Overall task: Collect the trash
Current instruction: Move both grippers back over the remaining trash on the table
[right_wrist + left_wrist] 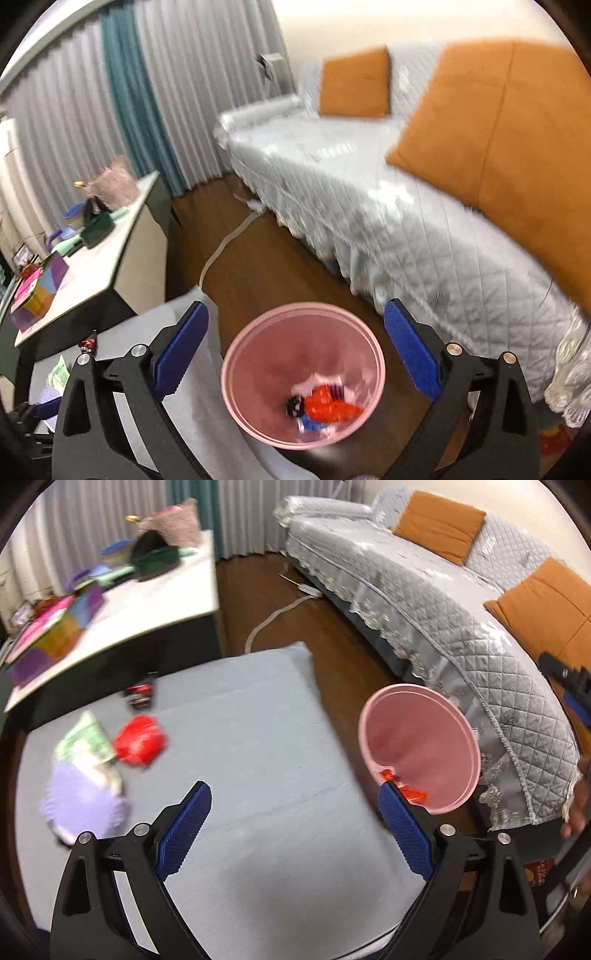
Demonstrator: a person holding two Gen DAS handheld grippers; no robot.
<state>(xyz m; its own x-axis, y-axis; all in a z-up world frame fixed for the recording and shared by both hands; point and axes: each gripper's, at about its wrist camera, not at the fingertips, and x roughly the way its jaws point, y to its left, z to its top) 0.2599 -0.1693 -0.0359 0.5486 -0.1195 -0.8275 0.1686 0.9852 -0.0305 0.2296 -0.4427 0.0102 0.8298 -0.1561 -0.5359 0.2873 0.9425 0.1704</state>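
Observation:
A pink bin (421,746) stands on the floor off the right edge of a grey mat (258,775); in the right wrist view the bin (258,343) holds red and blue wrappers (325,404). On the mat at left lie a red crumpled wrapper (139,745), a green and white packet (83,738), a lilac wrapper (81,801) and a small dark red item (139,694). My left gripper (295,801) is open and empty above the mat. My right gripper (295,325) is open and empty above the bin.
A grey quilted sofa (424,602) with orange cushions (439,524) runs along the right. A white low table (147,605) with coloured boxes and clutter stands at the back left. A white cable (273,618) lies on the wooden floor between them.

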